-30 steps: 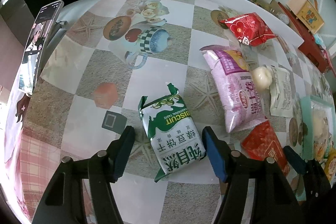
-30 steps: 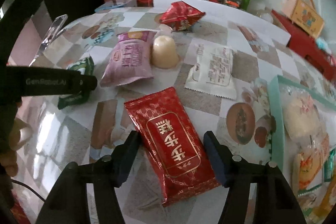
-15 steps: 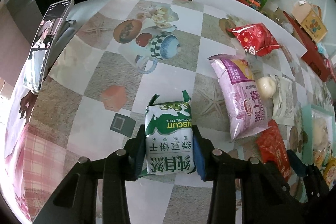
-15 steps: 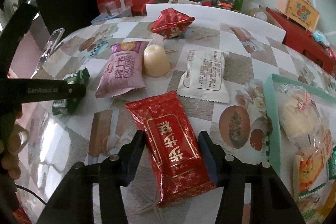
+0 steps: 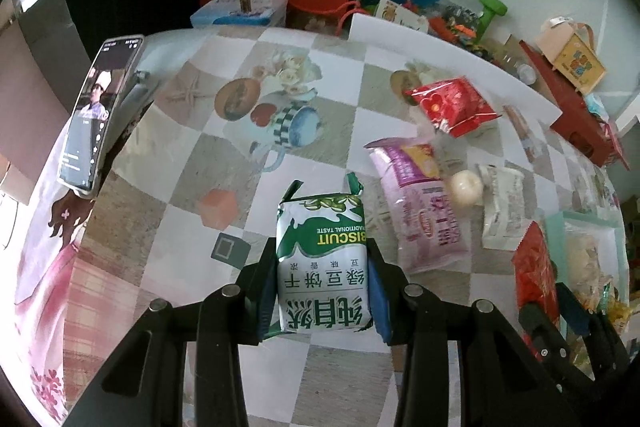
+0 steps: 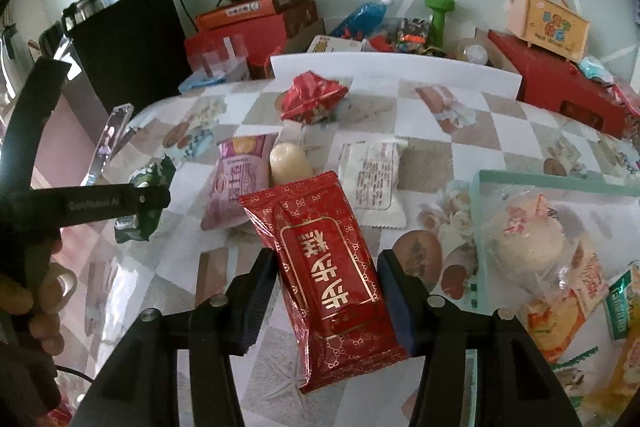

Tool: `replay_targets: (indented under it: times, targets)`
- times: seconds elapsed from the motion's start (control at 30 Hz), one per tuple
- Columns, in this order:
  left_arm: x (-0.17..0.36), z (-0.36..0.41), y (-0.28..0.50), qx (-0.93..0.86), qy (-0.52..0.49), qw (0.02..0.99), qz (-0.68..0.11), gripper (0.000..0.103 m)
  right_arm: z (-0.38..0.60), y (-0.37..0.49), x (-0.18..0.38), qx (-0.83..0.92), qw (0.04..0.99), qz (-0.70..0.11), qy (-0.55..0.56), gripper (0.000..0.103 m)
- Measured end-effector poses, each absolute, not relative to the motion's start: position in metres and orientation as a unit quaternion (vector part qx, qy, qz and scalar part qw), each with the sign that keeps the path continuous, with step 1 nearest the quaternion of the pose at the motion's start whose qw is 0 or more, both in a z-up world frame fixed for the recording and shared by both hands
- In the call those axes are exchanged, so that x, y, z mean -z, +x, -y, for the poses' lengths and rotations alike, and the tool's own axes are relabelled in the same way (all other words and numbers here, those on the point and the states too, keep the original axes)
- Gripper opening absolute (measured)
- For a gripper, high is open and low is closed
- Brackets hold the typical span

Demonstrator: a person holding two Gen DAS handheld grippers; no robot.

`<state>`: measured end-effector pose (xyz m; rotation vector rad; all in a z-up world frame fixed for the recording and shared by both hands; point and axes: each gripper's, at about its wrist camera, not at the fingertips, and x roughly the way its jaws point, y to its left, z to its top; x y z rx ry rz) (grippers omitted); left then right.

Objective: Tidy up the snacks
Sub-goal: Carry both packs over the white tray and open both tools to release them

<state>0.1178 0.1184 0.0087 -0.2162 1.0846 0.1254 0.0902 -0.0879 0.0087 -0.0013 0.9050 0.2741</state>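
A green-and-white biscuit pack (image 5: 322, 267) is clamped between the pads of my left gripper (image 5: 320, 291) and hangs just above the checkered table (image 5: 192, 155). My right gripper (image 6: 326, 291) is shut on a red packet with gold lettering (image 6: 328, 267), which tilts up off the table. The right wrist view also shows the left gripper (image 6: 152, 199) at the left, with the green pack (image 6: 148, 183) in it. The left wrist view catches the red packet (image 5: 534, 275) at its lower right.
On the table lie a purple pack (image 5: 420, 203), a pale round snack (image 5: 466, 185), a white packet (image 5: 502, 207) and a crumpled red packet (image 5: 452, 105). A teal tray (image 6: 560, 181) with several snacks sits right. A phone (image 5: 100, 107) leans at the left edge.
Both grippers have shut on their packs, the left on the green biscuits and the right on the red packet. Both have risen, so the packs are off the table.
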Motion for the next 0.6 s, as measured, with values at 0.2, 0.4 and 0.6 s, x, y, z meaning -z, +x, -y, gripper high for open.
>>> replay_targets:
  times: [0.2, 0.4, 0.6]
  targets:
    - [-0.022, -0.107, 0.117, -0.050, -0.100, 0.858, -0.502, 0.041, 0.099, 0.088, -0.018, -0.126, 0.895, -0.427, 0.014, 0.055]
    - [-0.034, -0.092, 0.114, -0.031, -0.094, 0.866, -0.491, 0.041, 0.114, 0.088, -0.027, -0.117, 0.899, -0.420, 0.031, 0.055]
    - [-0.042, -0.073, 0.112, -0.005, -0.085, 0.871, -0.483, 0.041, 0.140, 0.087, -0.043, -0.097, 0.908, -0.403, 0.053, 0.055]
